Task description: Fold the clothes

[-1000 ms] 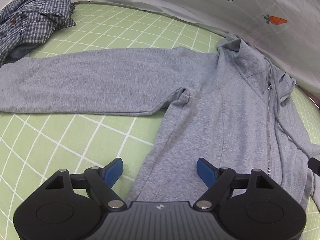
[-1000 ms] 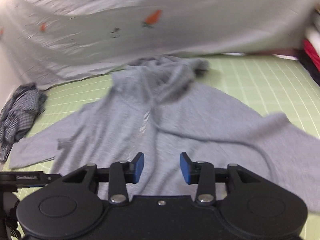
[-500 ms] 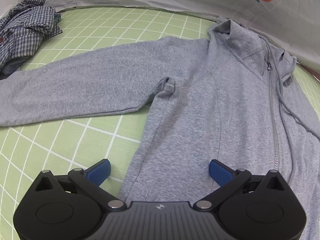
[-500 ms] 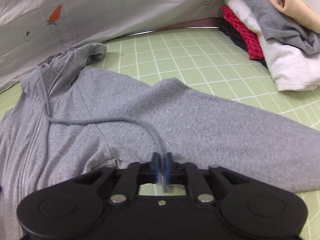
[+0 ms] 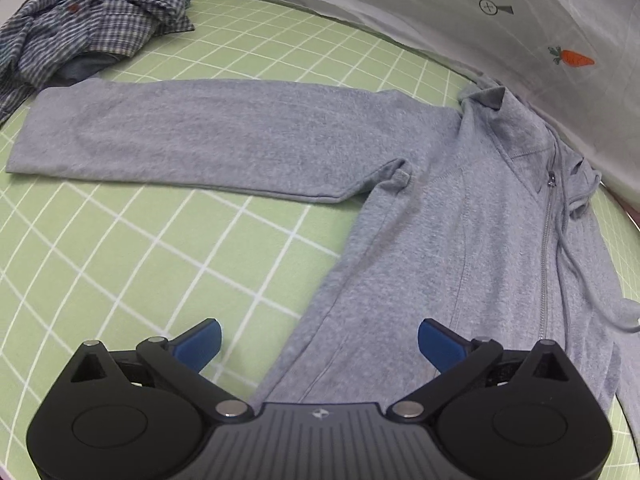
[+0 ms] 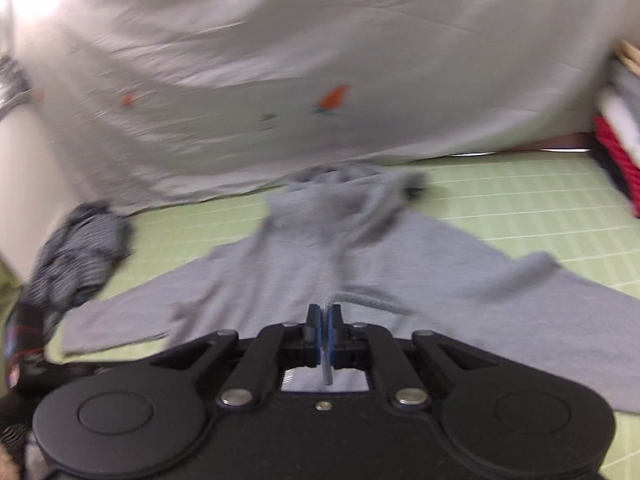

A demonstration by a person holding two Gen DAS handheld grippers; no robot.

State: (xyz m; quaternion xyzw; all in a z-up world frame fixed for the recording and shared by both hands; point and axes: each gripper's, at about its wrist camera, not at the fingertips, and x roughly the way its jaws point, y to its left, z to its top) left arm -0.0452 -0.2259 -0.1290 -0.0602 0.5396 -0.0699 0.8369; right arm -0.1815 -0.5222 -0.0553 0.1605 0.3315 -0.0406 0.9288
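Observation:
A grey zip hoodie [image 5: 420, 216] lies face up on the green grid mat [image 5: 120, 264], its sleeve stretched out to the left. My left gripper [image 5: 318, 344] hangs open and wide above the hoodie's lower left hem, with nothing between its blue pads. In the blurred right wrist view the same hoodie [image 6: 280, 280] spreads below, hood toward the white sheet. My right gripper [image 6: 324, 332] is shut on the hoodie's grey drawstring [image 6: 368, 302], whose end pokes out below the pads.
A crumpled blue checked shirt [image 5: 92, 28] sits at the mat's far left. A white sheet with carrot prints [image 5: 440, 12] rises behind the mat. A stack of folded clothes [image 6: 616, 136] stands at the right edge in the right wrist view.
The left jaws widened and that gripper drifted over the hem. The right jaws closed on the drawstring, and the gripper then swung up and left with it, from the right sleeve to facing the hood.

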